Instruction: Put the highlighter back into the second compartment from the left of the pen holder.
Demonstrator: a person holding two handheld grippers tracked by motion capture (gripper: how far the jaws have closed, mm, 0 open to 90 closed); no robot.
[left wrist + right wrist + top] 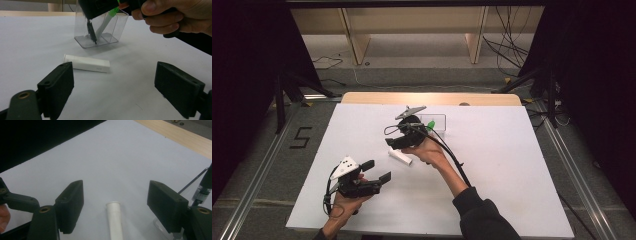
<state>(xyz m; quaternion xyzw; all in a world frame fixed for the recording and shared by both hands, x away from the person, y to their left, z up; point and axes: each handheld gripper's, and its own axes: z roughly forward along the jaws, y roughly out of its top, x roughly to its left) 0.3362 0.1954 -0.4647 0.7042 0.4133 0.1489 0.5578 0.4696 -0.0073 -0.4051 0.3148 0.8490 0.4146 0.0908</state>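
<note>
A white tube (400,157) lies on the white table sheet (502,165) near the middle. My right gripper (394,143) hovers just above its far end, jaws open and pointing down at it. In the right gripper view the white tube (115,221) lies between and below the open right gripper (116,202). My left gripper (377,171) is at the front left, open and aimed at the tube from a short distance. In the left gripper view the white tube (86,63) lies beyond the open, empty left gripper (113,85).
A clear plastic box (435,121) stands behind the right gripper, holding a green-capped pen (110,16) and a black pen (91,31). The hand holding the right gripper (172,17) is above it. The table's wooden far edge (432,98) lies beyond.
</note>
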